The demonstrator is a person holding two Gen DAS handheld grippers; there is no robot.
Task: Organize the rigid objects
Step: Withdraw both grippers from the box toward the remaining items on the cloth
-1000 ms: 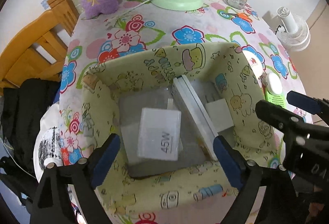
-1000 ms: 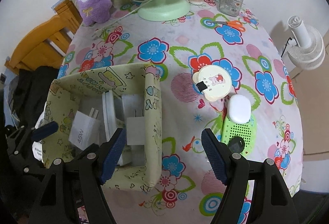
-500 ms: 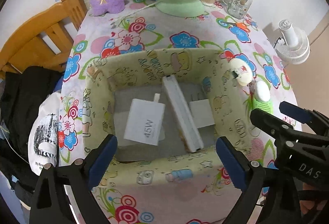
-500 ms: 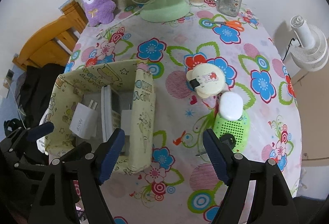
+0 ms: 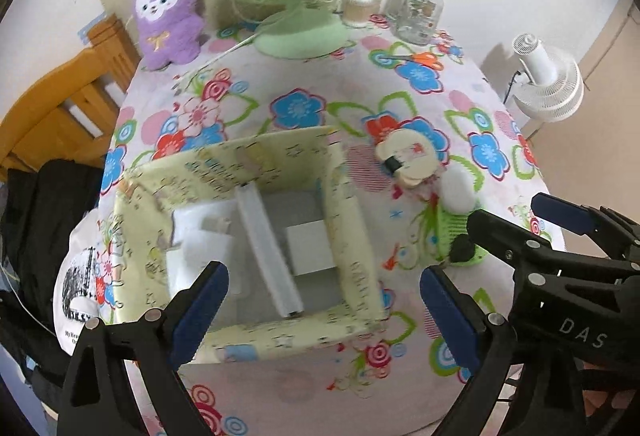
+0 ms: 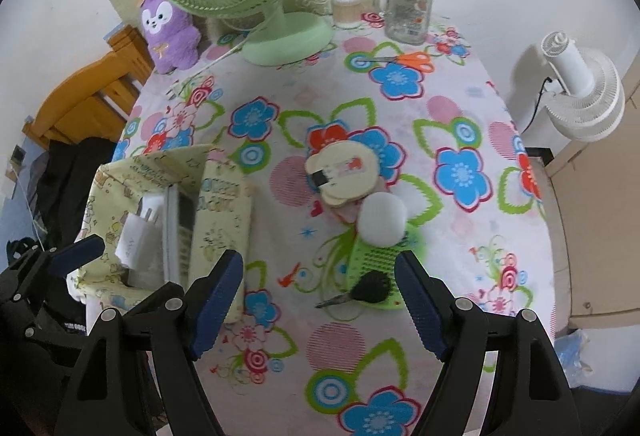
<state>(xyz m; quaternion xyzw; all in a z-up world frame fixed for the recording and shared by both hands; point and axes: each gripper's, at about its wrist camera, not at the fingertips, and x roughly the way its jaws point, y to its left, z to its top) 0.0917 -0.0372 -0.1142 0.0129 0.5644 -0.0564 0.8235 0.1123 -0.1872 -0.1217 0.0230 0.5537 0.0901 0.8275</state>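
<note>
Two black hand-held grippers tilted steeply down over a floral-clothed table (image 6: 460, 116), left hand-held gripper (image 5: 324, 300) and right hand-held gripper (image 6: 320, 290) both wide open with ribbed blue pads, holding nothing. Below left, soft pale-yellow fabric storage box (image 5: 352, 220) holding white charger (image 5: 192, 248), slim remote (image 5: 268, 256). Beside it, round cream mirror (image 6: 344, 172), green perforated mat (image 6: 372, 272).

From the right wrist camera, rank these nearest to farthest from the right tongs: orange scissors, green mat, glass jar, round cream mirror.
1. Green mat, just ahead of the right tongs.
2. Round cream mirror, mid-table.
3. Orange scissors, far side.
4. Glass jar, back edge.
</note>
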